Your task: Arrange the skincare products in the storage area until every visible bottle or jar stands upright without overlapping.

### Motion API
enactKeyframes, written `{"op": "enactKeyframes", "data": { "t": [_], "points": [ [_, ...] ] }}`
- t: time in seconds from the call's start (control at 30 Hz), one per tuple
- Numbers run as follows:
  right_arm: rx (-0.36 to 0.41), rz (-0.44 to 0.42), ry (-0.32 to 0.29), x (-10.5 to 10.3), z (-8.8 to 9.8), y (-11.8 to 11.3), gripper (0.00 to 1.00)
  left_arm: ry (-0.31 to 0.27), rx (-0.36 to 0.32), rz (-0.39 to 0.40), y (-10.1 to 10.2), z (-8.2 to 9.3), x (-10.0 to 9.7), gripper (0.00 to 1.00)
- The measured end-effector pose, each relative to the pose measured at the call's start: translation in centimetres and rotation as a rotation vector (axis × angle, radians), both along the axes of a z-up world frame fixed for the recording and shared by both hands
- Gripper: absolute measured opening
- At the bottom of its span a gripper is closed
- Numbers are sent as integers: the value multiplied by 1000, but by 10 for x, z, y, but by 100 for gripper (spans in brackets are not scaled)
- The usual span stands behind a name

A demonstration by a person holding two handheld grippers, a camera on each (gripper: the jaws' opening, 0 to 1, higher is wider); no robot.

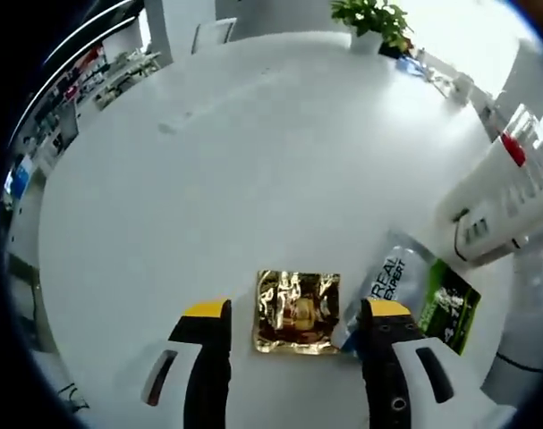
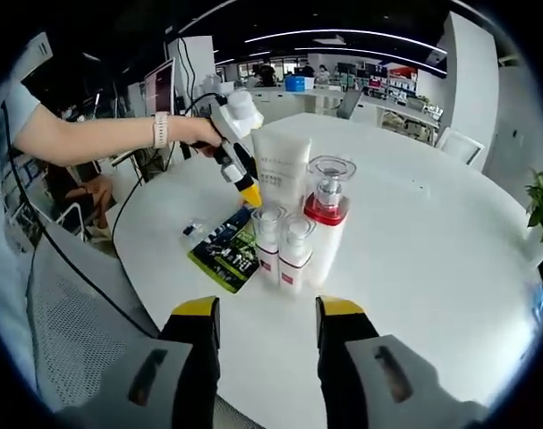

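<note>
- Left gripper [image 1: 293,313] jaws apart, holding nothing, low over table [image 1: 208,179]; gold sachet [image 1: 297,311] flat between the tips at lower centre of left gripper view.
- Green pack [image 1: 428,299] just right of sachet, lying flat, its near corner under or touching the right jaw tip; contact with the sachet not clear.
- Right gripper [image 2: 267,313] jaws apart, empty, bottom centre of right gripper view, well back from the products.
- In the same view, left gripper [image 2: 246,189] seen from outside at upper left, held by a hand [image 2: 199,131], tip down just above the green pack [image 2: 226,250].
- Upright group at frame centre: white tube [image 2: 283,167], red-collar bottle [image 2: 327,228], two small bottles [image 2: 283,246] in front, close together, touching or not hard to tell.
- Same items appear as tilted white shapes at right edge of left gripper view [image 1: 513,197].
- Step in hand, likely: pick or shift a flat piece next to the bottles.
- To do well: centre jaws on the sachet, keep right tip clear of green pack so only one gets pinched; come down flat, close on opposite edges since foil is thin and may slip or crumple.
- Keep the arm away from upright group; easy to topple.
- Leave everything in sight on table.
</note>
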State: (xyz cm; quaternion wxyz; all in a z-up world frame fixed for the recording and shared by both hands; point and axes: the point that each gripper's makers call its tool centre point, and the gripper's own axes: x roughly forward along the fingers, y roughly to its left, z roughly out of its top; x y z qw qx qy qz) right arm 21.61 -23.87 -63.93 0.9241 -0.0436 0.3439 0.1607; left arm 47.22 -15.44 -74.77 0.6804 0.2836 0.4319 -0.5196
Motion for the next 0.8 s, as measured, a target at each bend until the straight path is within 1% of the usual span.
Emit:
{"op": "enactKeyframes", "data": {
  "t": [0.13, 0.27, 0.33, 0.4, 0.43, 0.5, 0.53, 0.6, 0.67, 0.8],
  "points": [
    [4, -4, -2, 0, 0, -1, 43, -9, 9, 19, -5, -4, 3, 56],
    [5, -10, -5, 0, 0, -3, 43, -11, 24, 16, -8, -8, 3, 55],
    [3, -14, -5, 0, 0, -5, 42, -31, 33, 15, -8, -8, 6, 54],
    [5, -16, -5, -1, -1, -5, 42, -30, 40, 16, -6, -9, 7, 53],
    [5, -16, -4, -1, -1, -6, 42, -35, 46, 4, -5, -9, 8, 52],
    [4, -16, -3, -1, -1, -6, 42, -51, 73, -11, -1, -10, 9, 54],
    [4, -14, -2, 0, -2, -6, 42, -44, 66, 2, -1, -9, 10, 55],
    [5, -11, -1, 1, -2, -5, 42, -43, 62, -6, 1, -9, 10, 54],
    [6, -6, -3, 2, -2, -4, 42, -36, 76, 2, 4, -9, 8, 54],
    [6, 5, -6, 6, -1, -2, 42, -44, 76, -15, 3, -8, 9, 55]
  ]
}}
